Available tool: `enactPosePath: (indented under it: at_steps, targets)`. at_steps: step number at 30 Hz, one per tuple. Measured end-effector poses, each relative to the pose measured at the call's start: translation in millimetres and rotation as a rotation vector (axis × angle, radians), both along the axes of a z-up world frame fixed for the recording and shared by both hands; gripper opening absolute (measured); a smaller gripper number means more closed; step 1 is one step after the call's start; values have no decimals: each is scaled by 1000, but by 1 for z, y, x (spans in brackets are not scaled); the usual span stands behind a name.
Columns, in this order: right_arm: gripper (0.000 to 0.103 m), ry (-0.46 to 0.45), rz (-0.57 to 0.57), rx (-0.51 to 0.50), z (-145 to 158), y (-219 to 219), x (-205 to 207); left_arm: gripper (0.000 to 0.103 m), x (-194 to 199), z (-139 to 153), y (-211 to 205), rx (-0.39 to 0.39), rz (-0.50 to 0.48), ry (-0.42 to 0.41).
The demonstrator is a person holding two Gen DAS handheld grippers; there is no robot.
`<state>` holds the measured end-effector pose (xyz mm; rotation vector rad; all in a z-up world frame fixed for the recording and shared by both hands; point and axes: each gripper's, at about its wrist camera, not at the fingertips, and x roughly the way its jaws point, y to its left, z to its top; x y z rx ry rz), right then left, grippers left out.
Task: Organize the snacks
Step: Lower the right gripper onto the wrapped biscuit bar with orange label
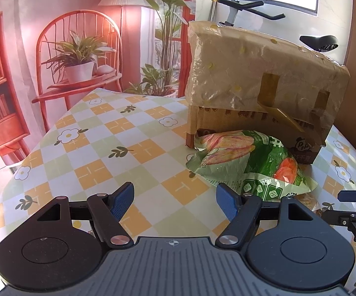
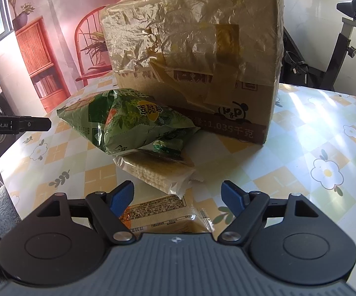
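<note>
Resting against the foot of a taped cardboard box, the green snack bag lies on top of a clear-wrapped wafer pack, with a third flat packet just in front, all on the checked floral surface. The right hand-held gripper hovers over that nearest packet, released and holding nothing; the left hand-held gripper is likewise spread and empty, just beside the green snack bag. The bag looks puffy, light and crinkly, its glossy film likely slippery, so a pinch on the crimped end seam or a shallow squeeze across the middle seems safest. The wafers are probably brittle under thin wrap: gripping gently by the long flat sides should suit them better than pressing the ends
</note>
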<state>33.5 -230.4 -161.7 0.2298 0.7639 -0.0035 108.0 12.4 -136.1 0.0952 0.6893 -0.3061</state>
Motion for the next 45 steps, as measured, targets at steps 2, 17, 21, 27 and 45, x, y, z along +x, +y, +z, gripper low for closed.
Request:
enactPosePath:
  at_steps: [2, 17, 21, 27, 45]
  targets:
    - [80, 14, 17, 7, -2, 2, 0, 75, 0, -1, 0, 0, -3, 7]
    - [88, 108, 28, -3, -4, 19, 8, 76, 0, -5, 0, -10, -19, 22]
    - [89, 137, 6, -15, -8, 19, 17, 75, -1, -4, 0, -12, -25, 20]
    - [91, 185, -46, -4, -17, 16, 18, 75, 0, -4, 2, -20, -20, 21]
    - [92, 183, -85, -33, -11, 23, 29, 75, -3, -4, 0, -27, -30, 16]
